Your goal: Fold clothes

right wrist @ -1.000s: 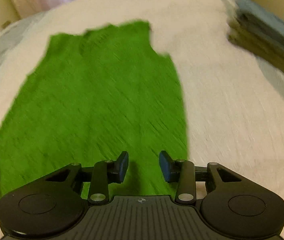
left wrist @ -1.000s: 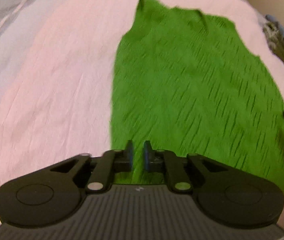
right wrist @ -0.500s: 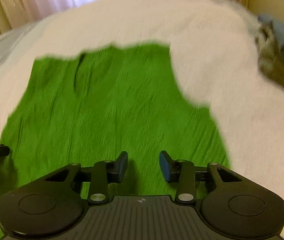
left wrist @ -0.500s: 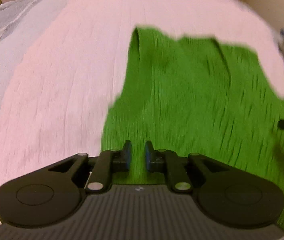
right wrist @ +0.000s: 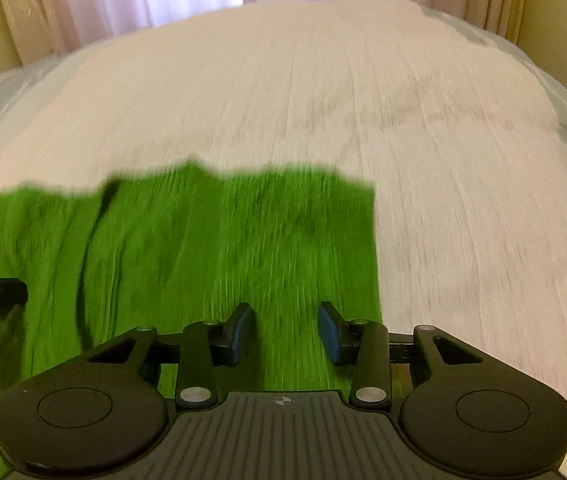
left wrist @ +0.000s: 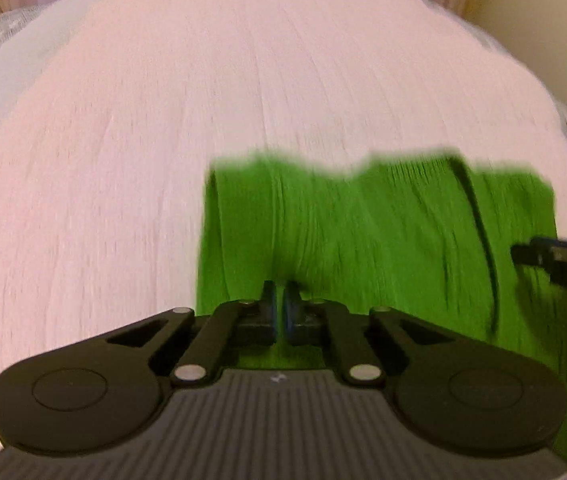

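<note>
Green top (left wrist: 363,240) lies on the pink bedspread (left wrist: 163,140), its near part apparently carried over toward the far edge: fold under way, not finished. Left gripper (left wrist: 281,312): fingers have just been closing, almost together, green fabric visible between them; whether they pinch it is unclear. Right gripper (right wrist: 285,330): fingers apart over cloth, gripping nothing.

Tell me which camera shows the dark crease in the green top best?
The left wrist view: the dark crease runs sharp and long down the green top. The right wrist view shows the crease too, but blurrier, near the picture's left side.
</note>
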Motion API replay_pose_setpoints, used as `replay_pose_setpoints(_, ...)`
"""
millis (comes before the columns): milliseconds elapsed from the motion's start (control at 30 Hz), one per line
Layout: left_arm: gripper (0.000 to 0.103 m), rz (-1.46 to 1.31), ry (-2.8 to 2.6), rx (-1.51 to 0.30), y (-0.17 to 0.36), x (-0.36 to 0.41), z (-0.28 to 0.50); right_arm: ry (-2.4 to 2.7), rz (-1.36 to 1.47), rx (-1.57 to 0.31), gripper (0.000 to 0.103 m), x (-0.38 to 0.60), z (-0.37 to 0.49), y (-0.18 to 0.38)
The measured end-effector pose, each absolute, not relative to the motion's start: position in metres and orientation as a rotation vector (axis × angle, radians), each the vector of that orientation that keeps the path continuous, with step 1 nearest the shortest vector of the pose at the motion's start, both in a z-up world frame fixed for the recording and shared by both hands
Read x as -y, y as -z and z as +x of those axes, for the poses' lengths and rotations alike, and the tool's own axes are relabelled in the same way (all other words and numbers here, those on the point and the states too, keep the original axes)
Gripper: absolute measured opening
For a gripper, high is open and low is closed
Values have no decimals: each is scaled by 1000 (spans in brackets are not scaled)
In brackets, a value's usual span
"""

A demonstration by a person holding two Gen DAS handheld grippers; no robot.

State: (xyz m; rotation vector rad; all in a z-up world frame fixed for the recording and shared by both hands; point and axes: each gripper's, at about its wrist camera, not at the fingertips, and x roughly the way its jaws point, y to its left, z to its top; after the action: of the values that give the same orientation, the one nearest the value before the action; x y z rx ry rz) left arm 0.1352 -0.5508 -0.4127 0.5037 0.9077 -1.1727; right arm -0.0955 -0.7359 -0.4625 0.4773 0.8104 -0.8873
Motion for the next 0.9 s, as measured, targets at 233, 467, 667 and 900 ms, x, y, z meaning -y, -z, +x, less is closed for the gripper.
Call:
replay_pose_setpoints(233, 6, 542, 1142, -872, 413, 599, 157, 907, 474, -802, 39, 775, -79, 455)
replay_pose_setpoints(467, 11, 523, 1330, -877, 395, 565, 119, 798, 487, -740, 39, 748, -96, 441)
replay_pose_setpoints(667, 6, 580, 1186, -871, 426, 632, 130, 832, 518, -816, 39, 789, -70, 469)
replay_pose_setpoints(900, 11, 466, 1189, -804, 382, 598, 135, 911, 582, -697, 40, 756, -115, 429)
